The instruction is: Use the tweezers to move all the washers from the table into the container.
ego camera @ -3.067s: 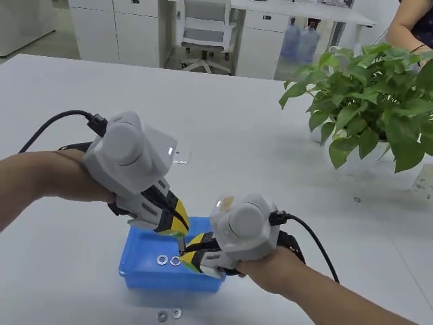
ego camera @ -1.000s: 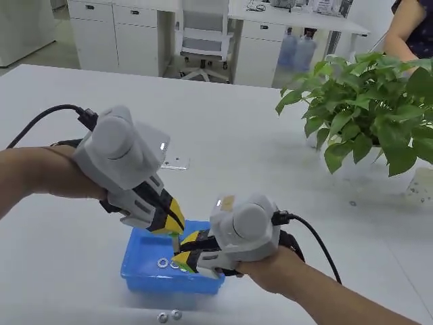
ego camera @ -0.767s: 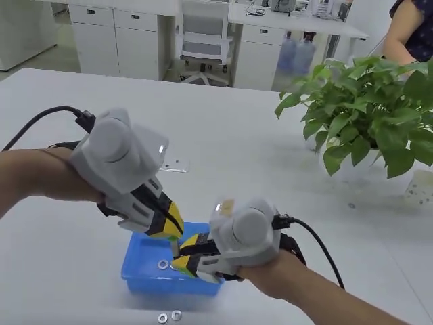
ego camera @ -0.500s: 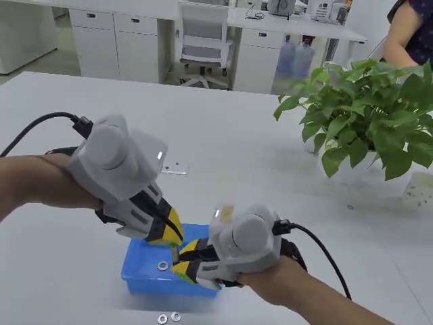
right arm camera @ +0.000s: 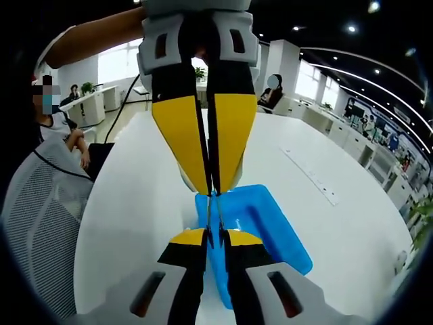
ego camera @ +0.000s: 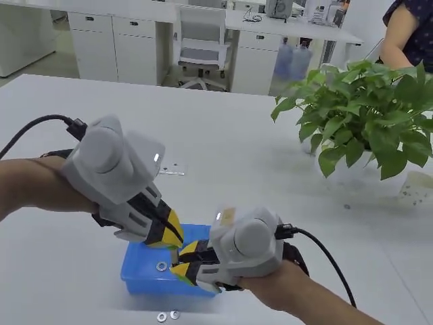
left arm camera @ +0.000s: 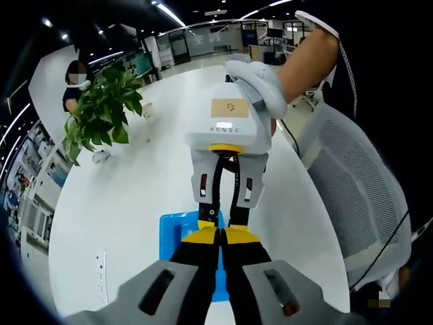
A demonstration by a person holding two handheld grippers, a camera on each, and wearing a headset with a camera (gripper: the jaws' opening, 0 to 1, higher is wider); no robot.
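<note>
We cannot tell whether the tweezers (right arm camera: 211, 215), a thin sliver between the jaws, hold anything at their tips. The right gripper (ego camera: 178, 261) hides the container's (ego camera: 139, 265) corner at 4 o'clock.

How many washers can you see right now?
3 washers: one in the container, two together on the table by its near side. The left tongs and right tongs may hide more inside.

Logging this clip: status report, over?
Both shut on tweezers: left gripper, right gripper, tips meeting over blue container. One washer inside, two washers on table near it. Nothing in the way.
</note>
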